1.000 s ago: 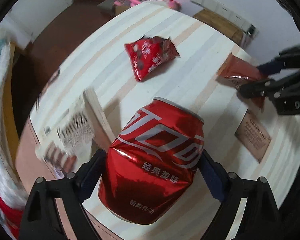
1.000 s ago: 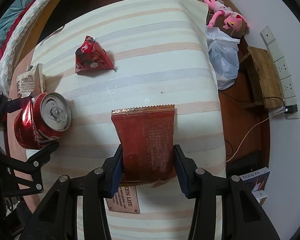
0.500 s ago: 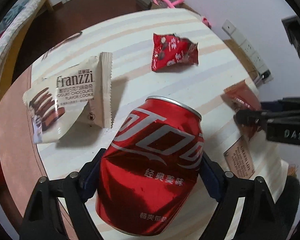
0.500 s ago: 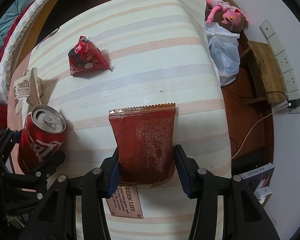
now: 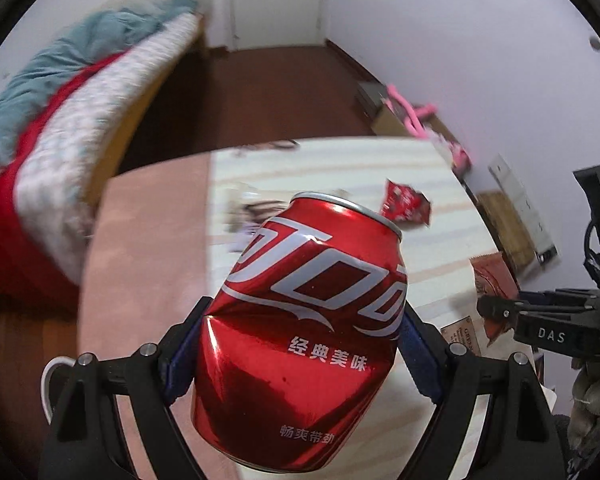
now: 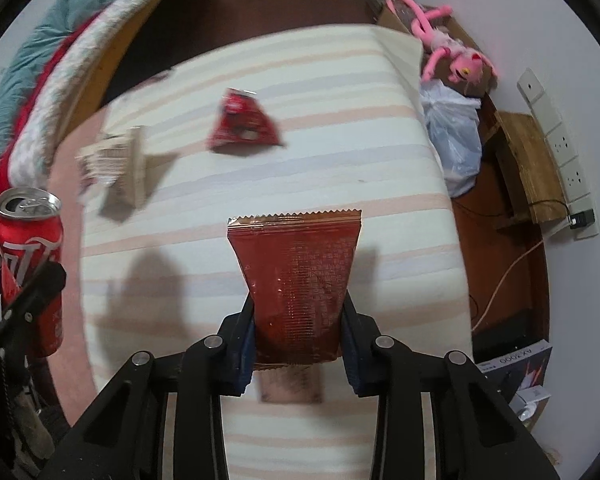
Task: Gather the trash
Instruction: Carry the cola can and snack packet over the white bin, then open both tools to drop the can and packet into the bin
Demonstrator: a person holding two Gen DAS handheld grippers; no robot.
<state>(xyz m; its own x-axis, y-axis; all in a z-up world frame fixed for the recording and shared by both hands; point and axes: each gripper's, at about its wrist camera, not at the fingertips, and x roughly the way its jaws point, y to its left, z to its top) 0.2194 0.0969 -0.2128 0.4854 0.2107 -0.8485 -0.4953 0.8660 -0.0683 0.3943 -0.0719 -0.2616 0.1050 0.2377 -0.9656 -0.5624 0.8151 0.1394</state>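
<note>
Left gripper: fingers clamped on the dented red can, one pad on each side of its lower body. The can is held clear of the worktop, top rim tipped away from the camera.

Right gripper: fingers closed on the lower end of a flat brown wrapper, whose long axis runs straight out ahead of the fingers, with the crimped edge farthest away. It looks lifted off the striped cloth, judging by the shadow beneath it.

Can, seen from the right side: upright at the far left edge, opened top showing, off past the edge of the worktop.

Trash not yet picked up: a small red packet near the middle of the cloth and a pale biscuit wrapper towards the left edge. Both are blurred.

Which hand is nearer: the biscuit wrapper lies on the left gripper's side; the red packet sits ahead of the right gripper, beyond the brown wrapper's far edge.

What the next move turns on: both hands are full, so I would guess each load must be dropped somewhere first. A white plastic bag sits on the floor past the worktop's right corner, on the right gripper's side; whether it is the bin I cannot tell.
</note>
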